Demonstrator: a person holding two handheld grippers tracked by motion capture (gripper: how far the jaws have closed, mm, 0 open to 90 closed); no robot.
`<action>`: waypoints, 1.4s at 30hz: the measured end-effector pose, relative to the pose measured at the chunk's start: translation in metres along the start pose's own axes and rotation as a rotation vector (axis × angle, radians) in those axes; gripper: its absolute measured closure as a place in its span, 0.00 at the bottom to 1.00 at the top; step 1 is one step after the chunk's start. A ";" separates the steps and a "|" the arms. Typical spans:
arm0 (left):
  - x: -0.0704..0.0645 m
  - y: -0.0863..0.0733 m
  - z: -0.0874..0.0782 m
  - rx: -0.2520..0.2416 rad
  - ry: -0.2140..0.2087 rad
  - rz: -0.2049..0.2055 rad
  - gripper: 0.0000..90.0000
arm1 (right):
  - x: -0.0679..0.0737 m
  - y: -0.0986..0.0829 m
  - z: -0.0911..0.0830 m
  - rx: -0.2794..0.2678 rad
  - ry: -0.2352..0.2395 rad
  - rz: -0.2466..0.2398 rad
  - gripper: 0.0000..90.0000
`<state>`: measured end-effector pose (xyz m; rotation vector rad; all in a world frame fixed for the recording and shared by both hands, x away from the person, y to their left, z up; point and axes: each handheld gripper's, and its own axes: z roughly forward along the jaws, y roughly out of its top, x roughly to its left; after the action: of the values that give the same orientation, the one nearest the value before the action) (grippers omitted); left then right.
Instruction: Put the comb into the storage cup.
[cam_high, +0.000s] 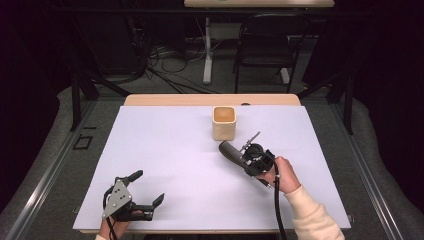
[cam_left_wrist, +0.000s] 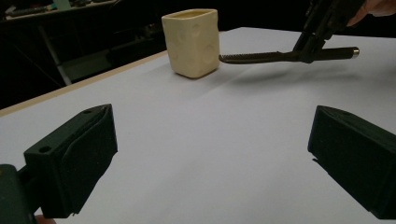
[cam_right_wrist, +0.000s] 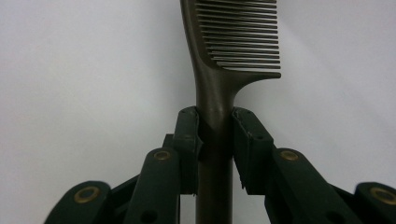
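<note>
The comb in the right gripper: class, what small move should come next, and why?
Probably carry the comb a little farther toward the cream cup. The right gripper clamps its handle, it hangs level above the table with its toothed end just short of the cup, whose mouth is open.

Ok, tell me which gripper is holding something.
The right gripper, shut on the dark comb by its handle. The left gripper is open, with nothing in it.

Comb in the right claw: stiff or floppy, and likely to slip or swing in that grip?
Probably stiff: the comb sticks out level from the right claw with no visible sag. It looks light, thin and plastic-like. The jaws pinch only the narrow handle, so it may pivot if the teeth catch the cup rim.
</note>
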<state>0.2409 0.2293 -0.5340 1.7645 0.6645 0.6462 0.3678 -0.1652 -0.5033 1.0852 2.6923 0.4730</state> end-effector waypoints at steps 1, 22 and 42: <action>0.000 0.000 0.000 0.000 0.000 0.000 0.01 | 0.000 0.000 -0.001 -0.001 0.007 0.000 0.81; 0.000 0.000 0.001 0.003 0.003 -0.001 0.01 | -0.005 -0.015 -0.018 -0.142 0.031 0.001 0.81; 0.000 0.000 0.001 0.006 0.006 0.000 0.01 | -0.008 -0.030 -0.033 -0.258 0.019 0.019 0.81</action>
<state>0.2416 0.2282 -0.5343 1.7688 0.6706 0.6505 0.3446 -0.1980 -0.4825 1.0370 2.5482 0.8108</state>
